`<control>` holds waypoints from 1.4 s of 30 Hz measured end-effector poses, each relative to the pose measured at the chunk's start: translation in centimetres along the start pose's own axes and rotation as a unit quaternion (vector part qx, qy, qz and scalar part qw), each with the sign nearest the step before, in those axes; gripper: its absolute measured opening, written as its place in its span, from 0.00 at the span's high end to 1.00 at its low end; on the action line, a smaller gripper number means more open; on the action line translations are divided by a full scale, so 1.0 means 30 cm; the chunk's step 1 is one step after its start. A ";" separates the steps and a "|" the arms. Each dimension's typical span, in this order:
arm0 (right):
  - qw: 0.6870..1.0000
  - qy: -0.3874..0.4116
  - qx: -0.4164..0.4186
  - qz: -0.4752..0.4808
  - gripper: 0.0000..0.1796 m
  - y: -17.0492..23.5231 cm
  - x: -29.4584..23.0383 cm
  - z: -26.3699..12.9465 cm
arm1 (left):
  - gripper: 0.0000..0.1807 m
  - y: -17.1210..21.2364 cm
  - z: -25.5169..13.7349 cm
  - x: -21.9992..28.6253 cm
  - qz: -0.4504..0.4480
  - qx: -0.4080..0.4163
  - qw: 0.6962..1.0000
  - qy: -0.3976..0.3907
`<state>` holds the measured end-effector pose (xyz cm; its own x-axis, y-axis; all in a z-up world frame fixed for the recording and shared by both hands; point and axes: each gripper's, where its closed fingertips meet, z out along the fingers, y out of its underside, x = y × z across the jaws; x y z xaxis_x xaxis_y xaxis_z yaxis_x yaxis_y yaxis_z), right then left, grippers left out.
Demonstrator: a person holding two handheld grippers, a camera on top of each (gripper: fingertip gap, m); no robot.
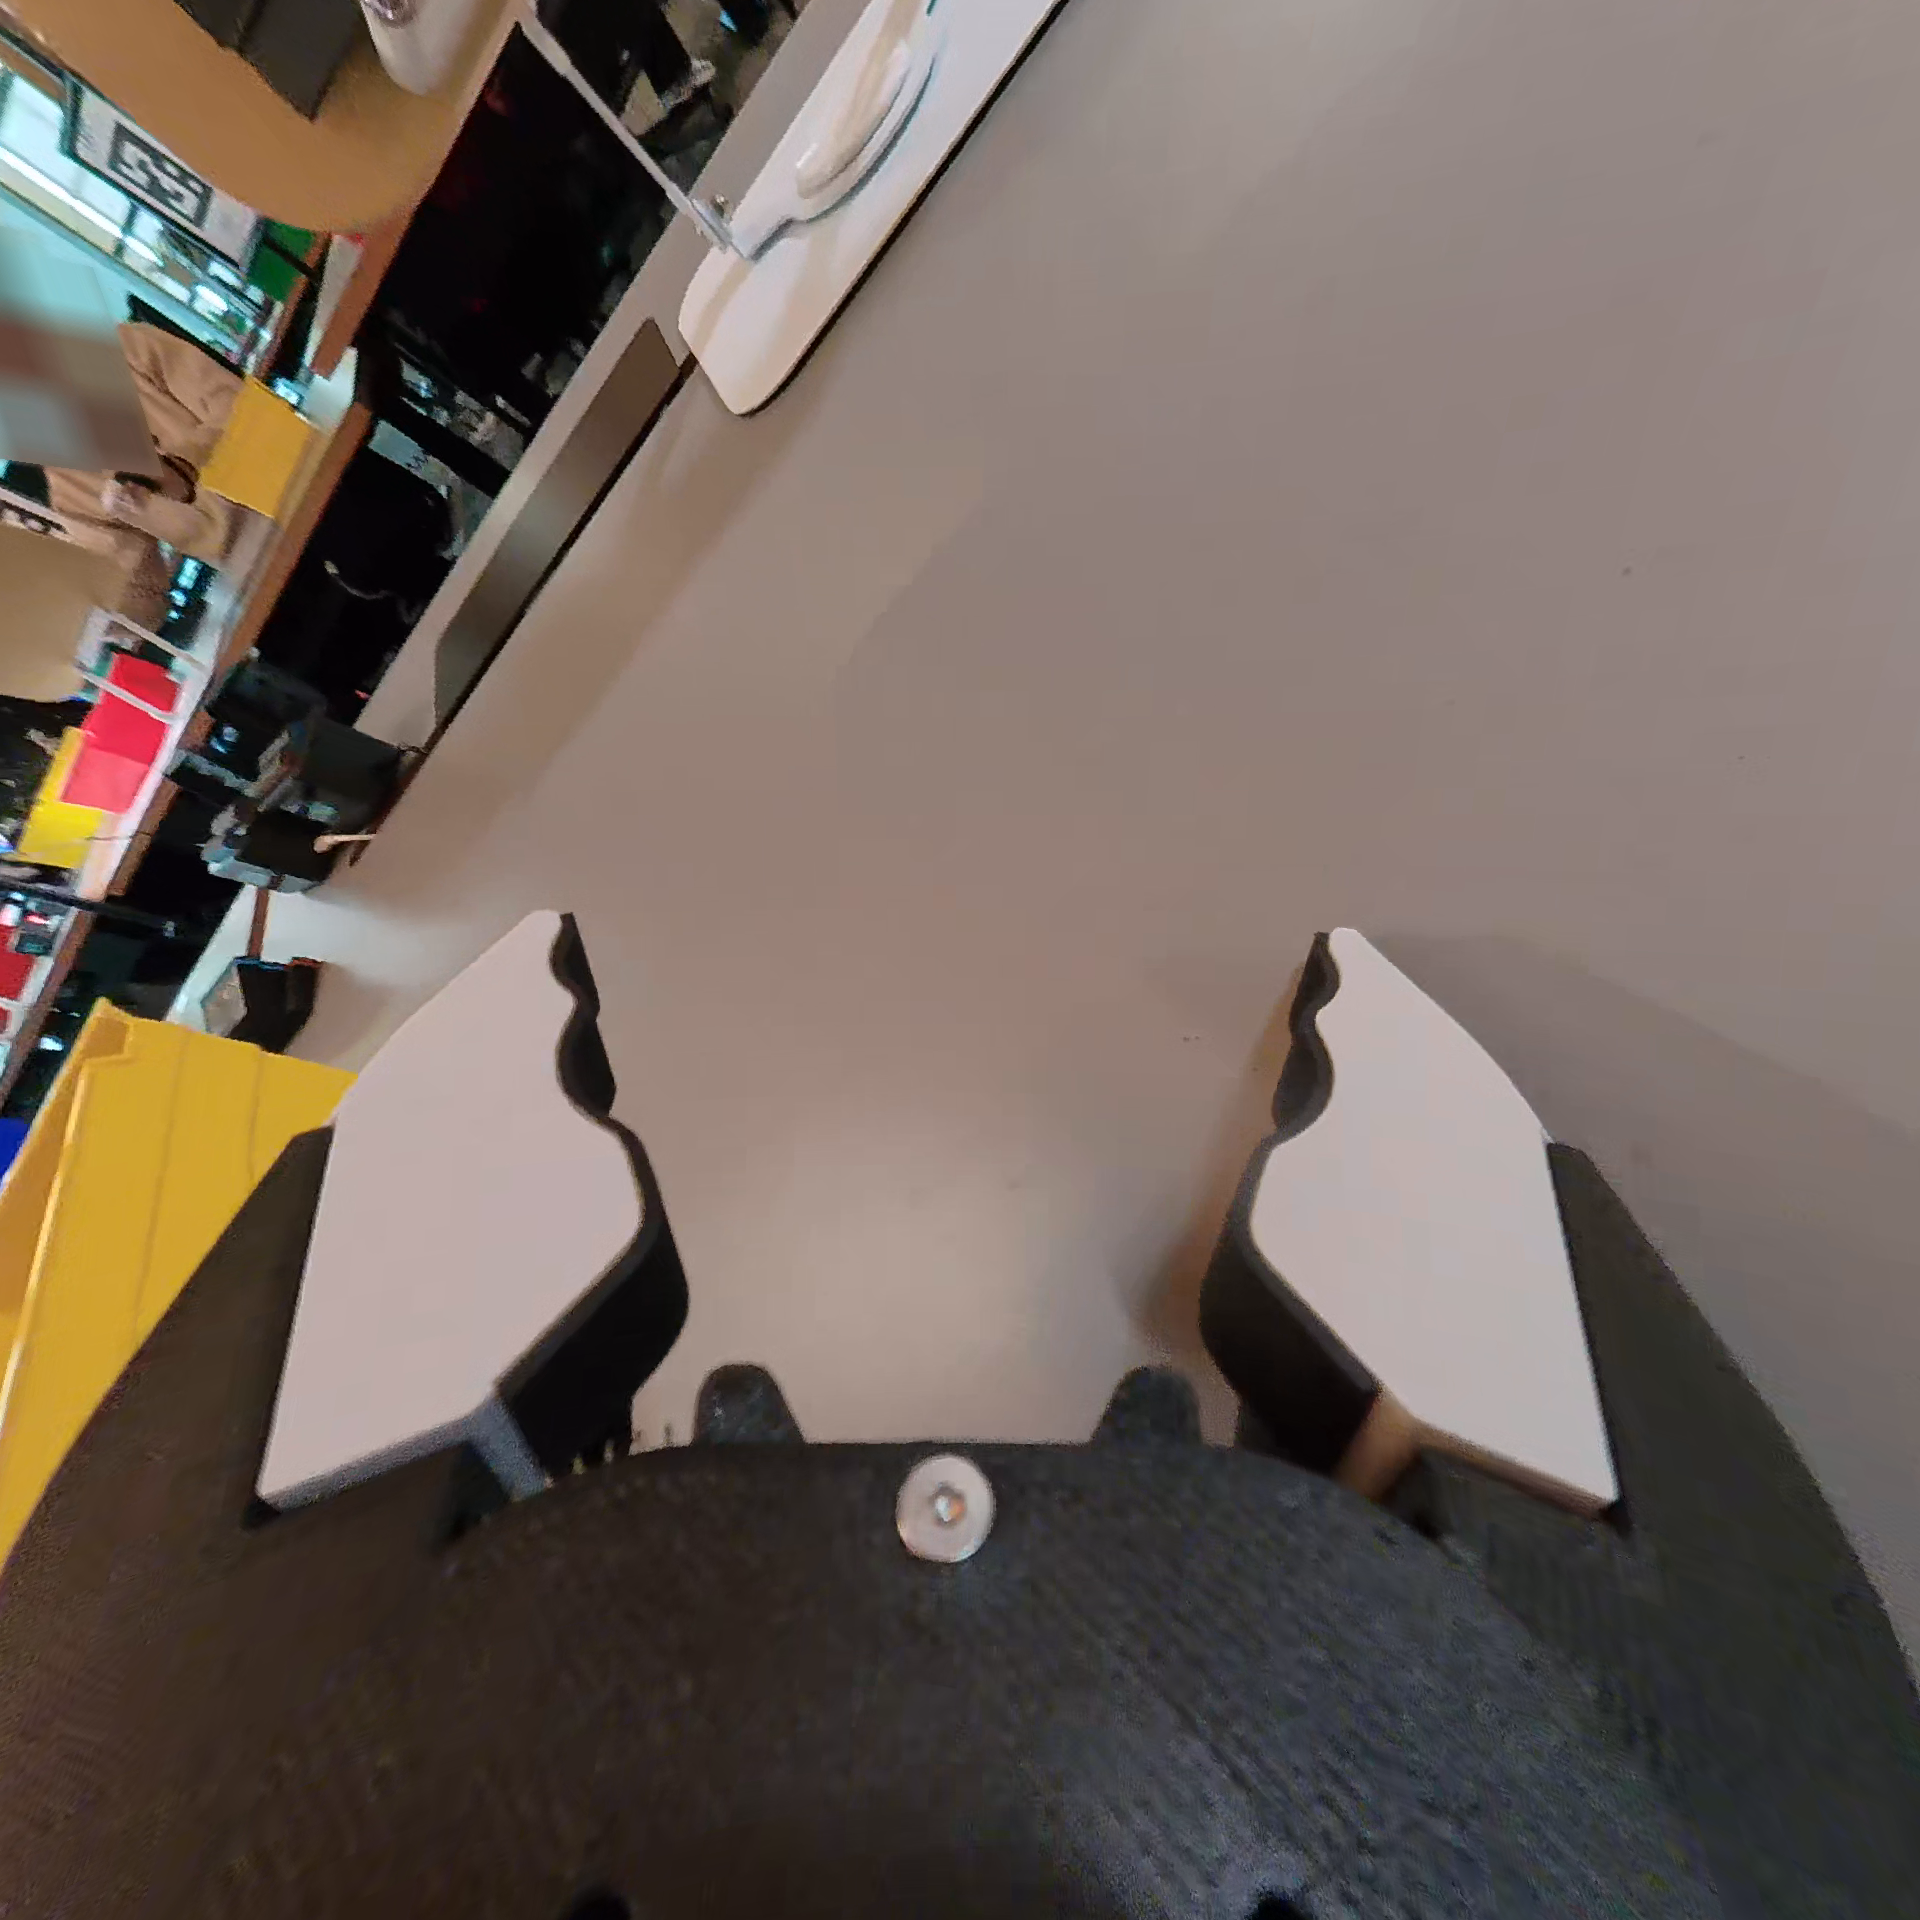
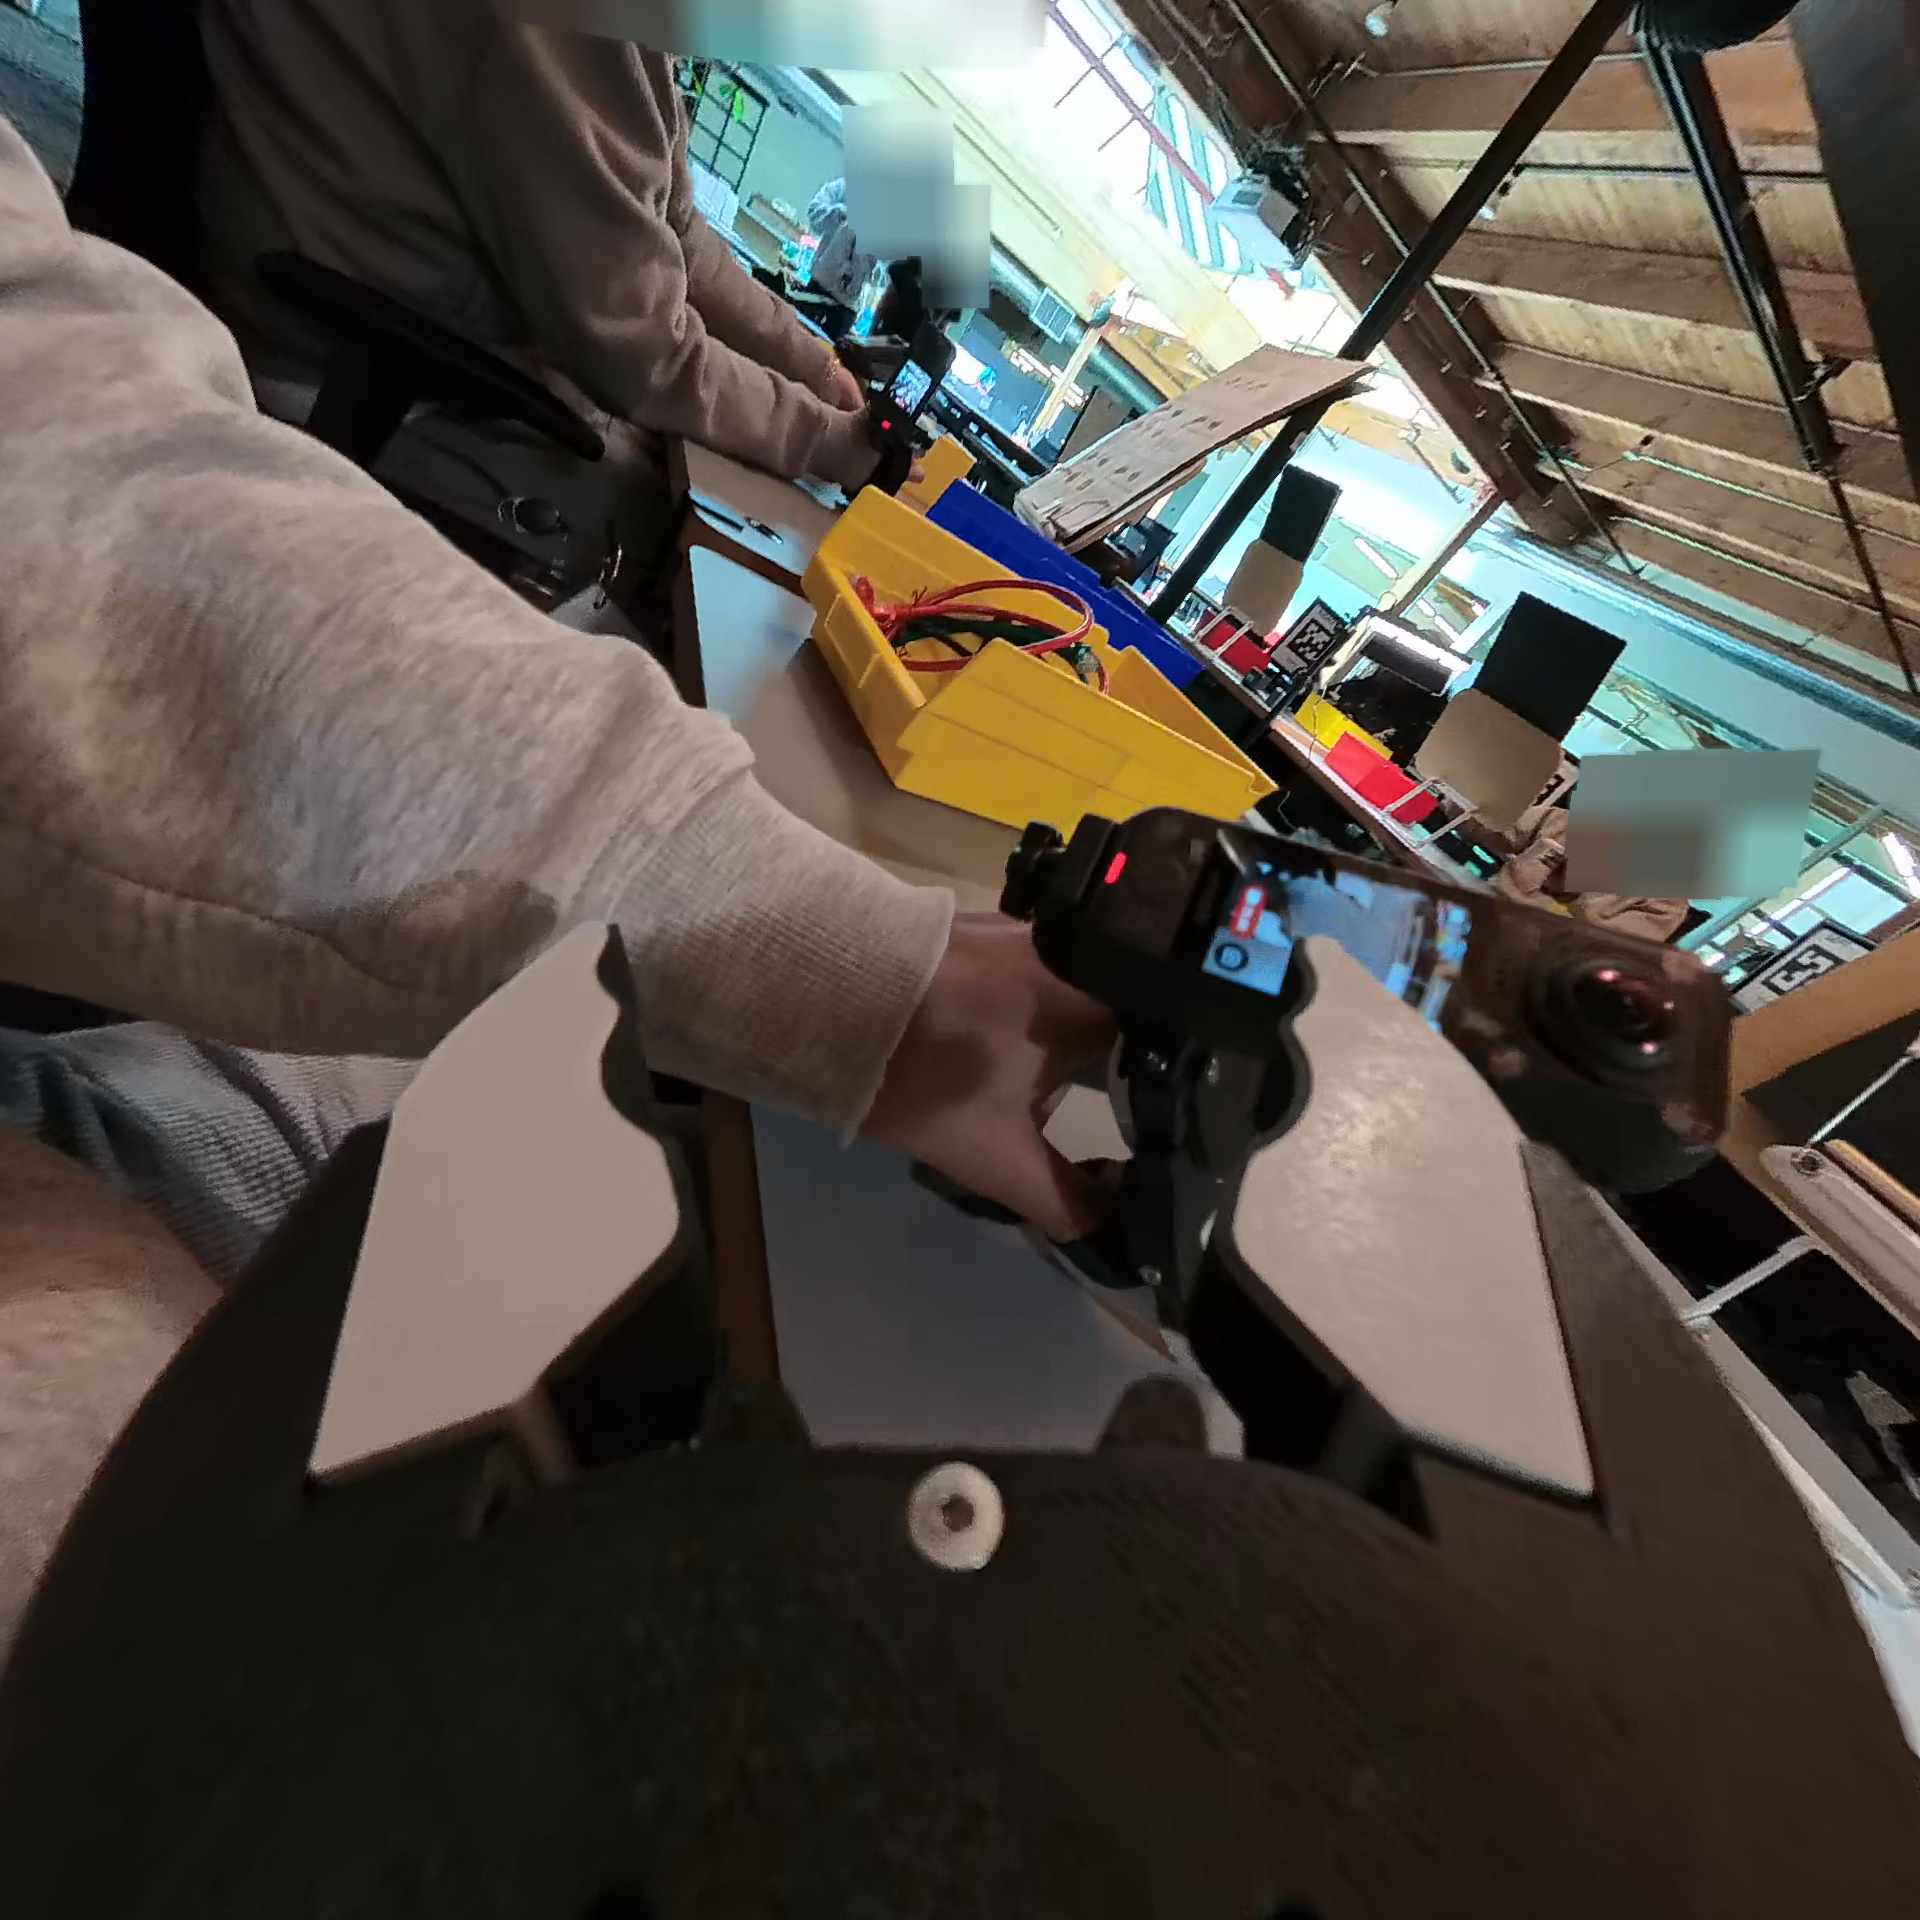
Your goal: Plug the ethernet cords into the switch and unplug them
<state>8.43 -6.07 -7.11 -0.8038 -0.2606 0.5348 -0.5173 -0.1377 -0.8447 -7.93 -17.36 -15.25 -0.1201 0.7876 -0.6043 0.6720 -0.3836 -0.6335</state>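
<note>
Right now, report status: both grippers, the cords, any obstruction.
Left gripper open, empty. Right gripper open, empty. Cords coiled in yellow bin; switch unseen. Left hand across right's line.

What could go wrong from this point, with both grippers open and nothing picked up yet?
1. The red and green cords lie coiled together in the yellow bin; pulling one may drag the others along.
2. No switch shows in either view, so the left gripper, open over bare table, has no target in sight.
3. The right gripper is aimed at the person's hand holding the other gripper; moving forward risks a bump.
</note>
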 end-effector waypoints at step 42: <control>0.981 0.021 -0.154 -0.114 0.23 0.092 -0.056 0.023 | 0.57 -0.005 -0.032 0.043 0.036 -0.071 0.997 -0.002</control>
<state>8.54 -6.66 -10.37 -0.6645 -0.2169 0.7151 -0.7444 0.1090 -0.6587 -7.49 -15.81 -15.47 -0.0705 0.7589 -0.6474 0.7753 -0.3666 -0.5142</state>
